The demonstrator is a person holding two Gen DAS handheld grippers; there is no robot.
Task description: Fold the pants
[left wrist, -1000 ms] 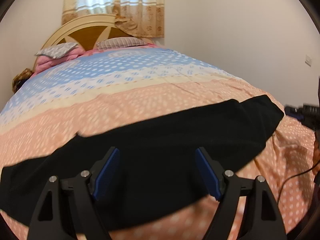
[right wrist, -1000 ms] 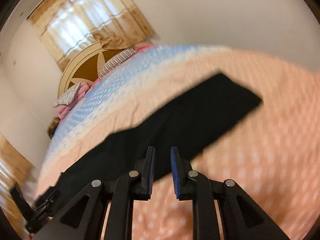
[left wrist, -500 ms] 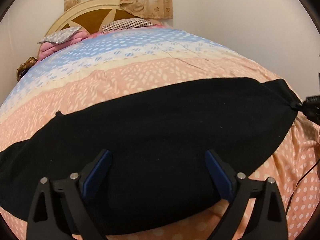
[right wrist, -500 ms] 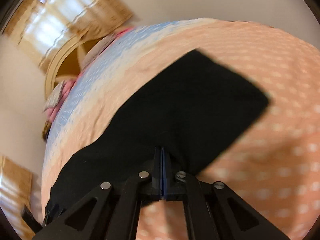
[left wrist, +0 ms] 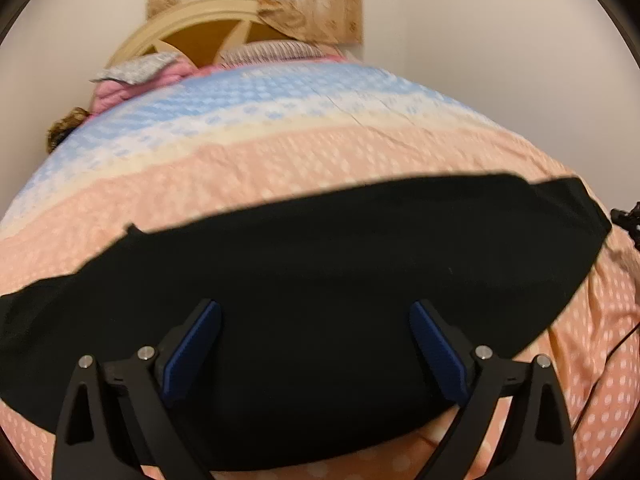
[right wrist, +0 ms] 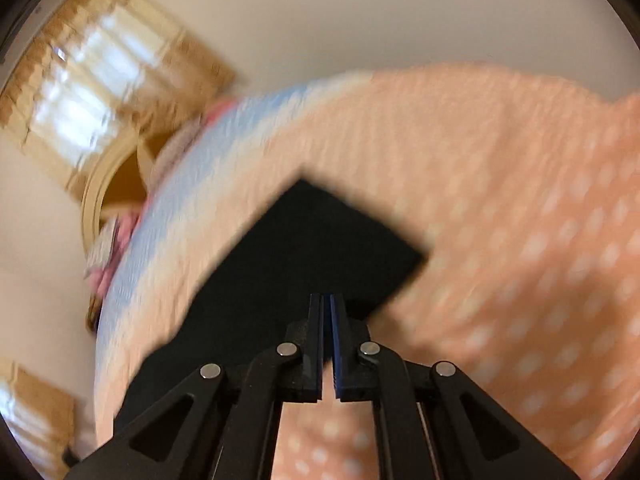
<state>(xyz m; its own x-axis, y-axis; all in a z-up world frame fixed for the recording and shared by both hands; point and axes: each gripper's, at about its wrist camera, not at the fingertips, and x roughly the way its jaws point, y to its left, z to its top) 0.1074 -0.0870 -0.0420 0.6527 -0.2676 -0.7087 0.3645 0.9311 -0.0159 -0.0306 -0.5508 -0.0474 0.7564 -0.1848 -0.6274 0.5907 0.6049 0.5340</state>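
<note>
1 pants (left wrist: 320, 280) on bedspread (left wrist: 280, 168); 2 claws: left claw (left wrist: 314, 354) spread, right claw (right wrist: 326, 308) pinched together.

right wrist view blurred – pants (right wrist: 304, 256) edges smeared; left view cuts pants (left wrist: 320, 280) off at left edge

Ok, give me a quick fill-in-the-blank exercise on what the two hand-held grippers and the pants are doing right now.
1. The pants lying across the bedspread are ____ in colour.
2. The left hand-held gripper has its jaws ____, with nothing between them.
3. The right hand-held gripper has its jaws nearly ____, at the pants' edge.
4. Behind the pillows, the window is covered by a ____.

Missing words: black; open; shut; curtain
</note>
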